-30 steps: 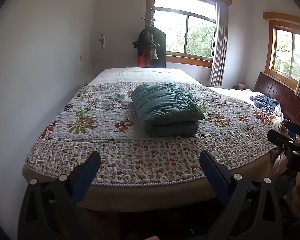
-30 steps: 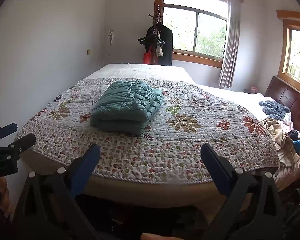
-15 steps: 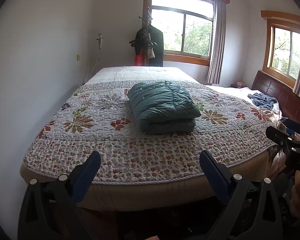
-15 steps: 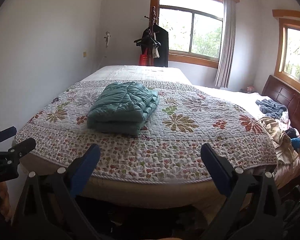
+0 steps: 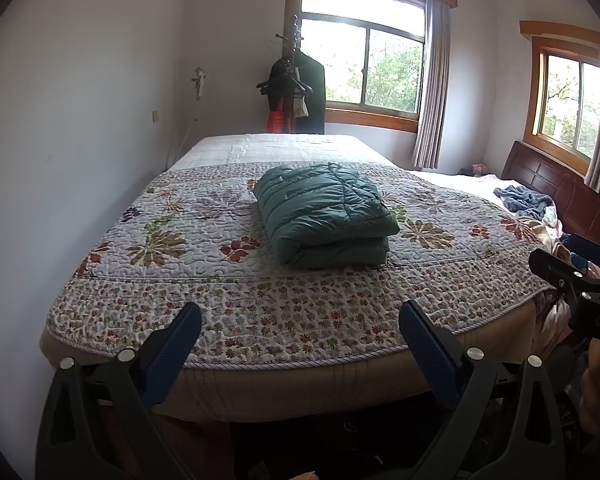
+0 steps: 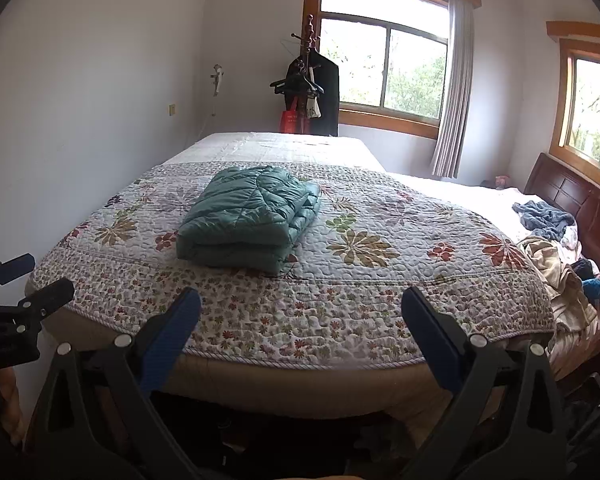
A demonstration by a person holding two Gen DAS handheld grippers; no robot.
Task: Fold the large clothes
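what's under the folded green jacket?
The folded green jacket lies on the floral quilt that covers the bed. The quilt's pattern directly beneath it is covered, so anything tucked under there can't be seen.

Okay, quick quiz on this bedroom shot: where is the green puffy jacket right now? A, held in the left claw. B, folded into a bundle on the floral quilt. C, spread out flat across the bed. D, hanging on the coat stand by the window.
B: the green jacket lies folded in a compact bundle on the floral quilt, while the left claw and right claw are both open and hold nothing.
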